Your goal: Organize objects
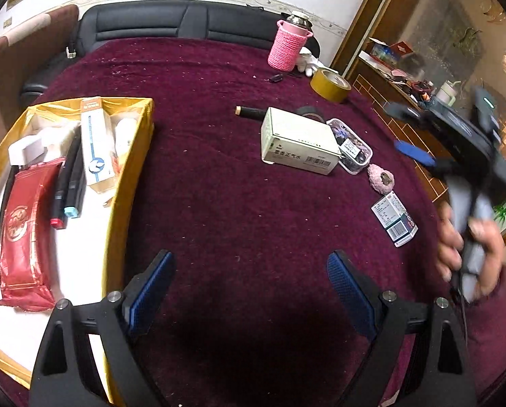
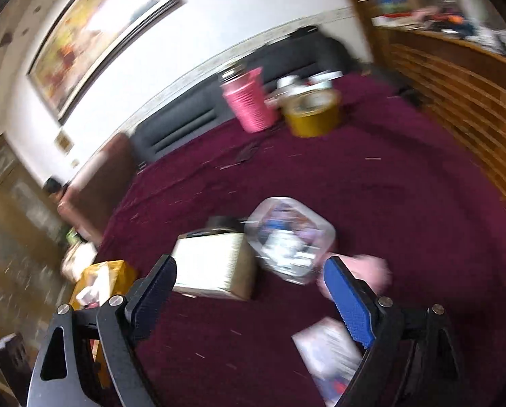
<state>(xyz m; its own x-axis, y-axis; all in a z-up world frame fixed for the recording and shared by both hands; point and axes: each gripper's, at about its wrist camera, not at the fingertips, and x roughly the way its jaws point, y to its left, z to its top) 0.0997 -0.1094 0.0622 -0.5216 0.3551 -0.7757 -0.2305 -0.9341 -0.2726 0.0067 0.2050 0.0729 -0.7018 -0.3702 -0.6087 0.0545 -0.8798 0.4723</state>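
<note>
Both tongs, left (image 1: 251,288) and right (image 2: 249,291), gaped empty; white box (image 2: 215,264) and clear tub (image 2: 290,240) touching, so one could be knocked if the other were grabbed.

The left claw (image 1: 251,283) hangs wide open over bare maroon cloth (image 1: 219,176) on the desk, gripping nothing. To its left, a gold box (image 1: 130,176) holds a red packet (image 1: 24,234), markers (image 1: 70,183) and a carton. Ahead lie a white box (image 1: 297,144), clear container (image 1: 356,151) and tape roll (image 1: 330,84). A hand (image 1: 469,247) holds the right claw (image 1: 407,129), blurred, at the right edge.

Maroon-clothed table (image 1: 219,203) with gold box (image 1: 130,176), cartons, tape roll (image 1: 330,84).
</note>
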